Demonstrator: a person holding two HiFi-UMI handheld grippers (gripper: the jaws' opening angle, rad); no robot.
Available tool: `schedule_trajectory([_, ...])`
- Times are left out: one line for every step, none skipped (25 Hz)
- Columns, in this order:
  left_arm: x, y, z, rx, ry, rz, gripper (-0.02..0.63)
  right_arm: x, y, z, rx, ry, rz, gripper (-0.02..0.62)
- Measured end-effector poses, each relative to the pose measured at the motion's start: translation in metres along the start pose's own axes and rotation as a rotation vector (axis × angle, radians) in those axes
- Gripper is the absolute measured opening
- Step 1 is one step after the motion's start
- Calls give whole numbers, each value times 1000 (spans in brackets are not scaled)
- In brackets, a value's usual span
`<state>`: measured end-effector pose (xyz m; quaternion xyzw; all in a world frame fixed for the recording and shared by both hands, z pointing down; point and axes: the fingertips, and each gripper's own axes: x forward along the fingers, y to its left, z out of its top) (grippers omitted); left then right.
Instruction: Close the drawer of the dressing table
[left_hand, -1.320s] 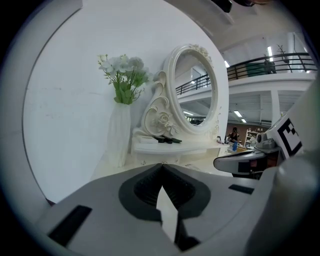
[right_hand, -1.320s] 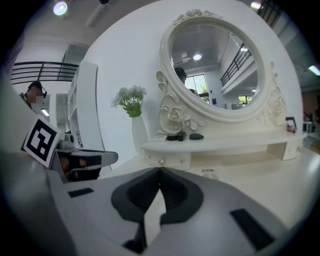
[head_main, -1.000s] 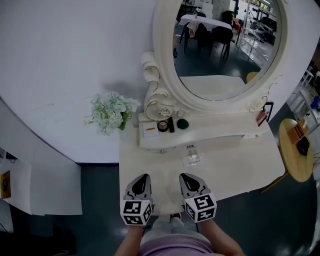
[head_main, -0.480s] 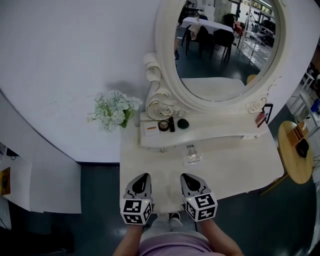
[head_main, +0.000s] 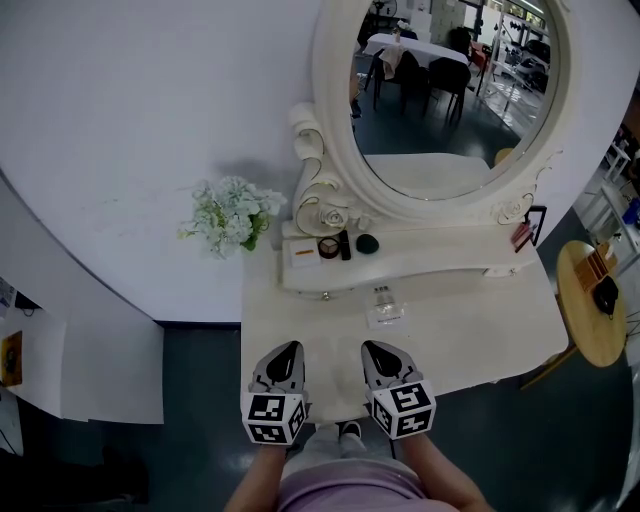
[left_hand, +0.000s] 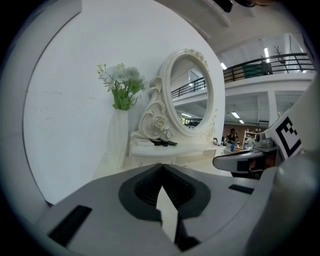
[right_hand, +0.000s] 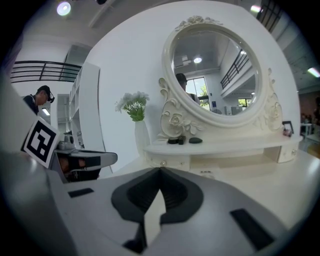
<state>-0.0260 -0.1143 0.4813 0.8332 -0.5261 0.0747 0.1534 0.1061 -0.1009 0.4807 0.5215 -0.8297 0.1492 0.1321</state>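
— White-painted wood, by the look of it: the dressing table (head_main: 480, 330) fills the middle of the head view, and its oval mirror (head_main: 450, 100) takes the upper right. Where is the drawer?

— The drawer (head_main: 322, 292) sits in the front of the raised shelf under the mirror, toward the shelf's left end. A small round knob (right_hand: 162, 163) marks it. No view shows whether its front stands out from the shelf or lies flush with it.

— And the person's two grippers?

— Both show at the lower middle of the head view, over the near edge of the surface, side by side and not touching. The left gripper (head_main: 287, 352) has its jaws pressed together with nothing between them. The right gripper (head_main: 372, 348) is the same: tips meeting, empty. Both point toward the shelf and are well apart from the drawer.

— What else is on the surface?

— A clear glass bottle (head_main: 384, 305) stands just in front of the shelf, between the right gripper and the mirror. On top of the shelf lie a round compact (head_main: 328, 247) and, near it, a dark green round piece (head_main: 367, 243). A vase of pale flowers (head_main: 232, 215) stands at the far left corner, beside the mirror's scrolled frame. A round wooden side table (head_main: 590, 310) shows at the right edge of the frame.
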Motion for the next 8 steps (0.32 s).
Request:
schedule_trajectory([0,0,0,0,-1,1,2,0,1,1,-3,-3,1,3])
schedule_trajectory([-1,1,1,0,-2,2,2,0,1,2,-4,-6,2,3])
schedule_trajectory([-1,1,1,0,-2,4,2,0,1,3,-5,-9,3,3])
schedule_trajectory([-2,1,1,-1,-2,7,2,0,2,4,-5,-11,5,3])
schedule_trajectory([-3,2,1,-2,-2,10,2,-1,2,4,-3,-13,8,3])
schedule_trajectory([-4,2,1,-2,-1,12,2,-1,3,5,-2,-15,10,3])
schedule_trajectory([-5,2,1,-3,-1,15,2,-1,3,5,-1,-16,12,3])
schedule_trajectory([-6,3,1,-3,-1,17,2,-1,3,6,0,-18,14,3])
